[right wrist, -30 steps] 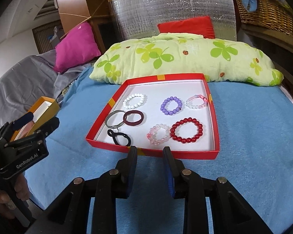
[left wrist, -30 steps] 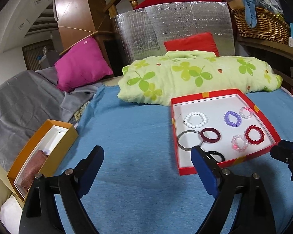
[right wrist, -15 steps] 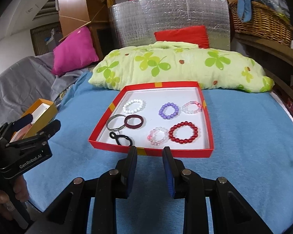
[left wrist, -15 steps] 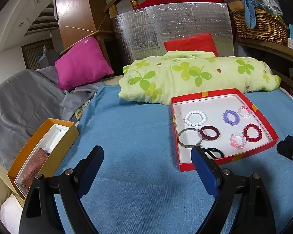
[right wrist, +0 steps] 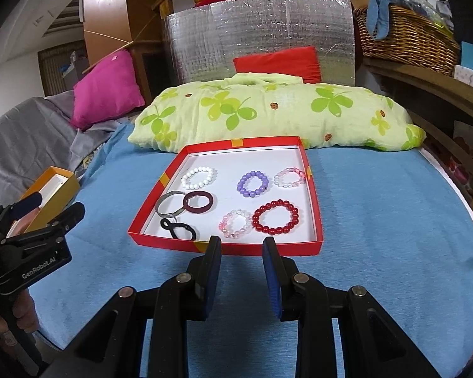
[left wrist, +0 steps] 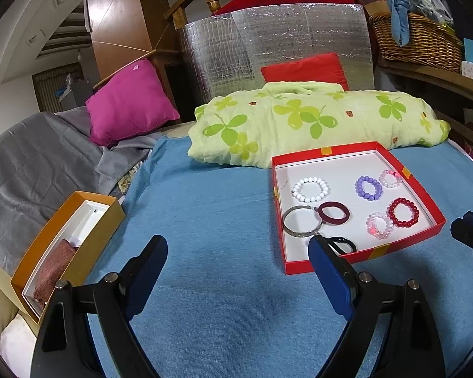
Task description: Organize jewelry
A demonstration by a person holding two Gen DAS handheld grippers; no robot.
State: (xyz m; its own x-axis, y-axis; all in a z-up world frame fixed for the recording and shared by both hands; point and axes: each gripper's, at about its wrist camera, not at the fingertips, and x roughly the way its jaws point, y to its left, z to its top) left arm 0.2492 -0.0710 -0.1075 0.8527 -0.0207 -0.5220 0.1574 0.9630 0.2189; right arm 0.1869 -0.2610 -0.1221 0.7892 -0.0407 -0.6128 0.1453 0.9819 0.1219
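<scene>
Your left wrist camera is looking forward and down over the bed (left wrist: 224, 220), set left of the red tray (left wrist: 356, 149). Your right wrist camera is facing that tray (right wrist: 224, 247) head-on from nearer. Both are sharing the tray and the green quilt (right wrist: 268, 110).

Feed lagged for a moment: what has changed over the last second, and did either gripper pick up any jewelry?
The right gripper drew back a little from the red tray, jaws narrowly apart and empty. Nothing was taken or released. The left gripper stayed put, wide open; all the bracelets still lie in the tray.
</scene>
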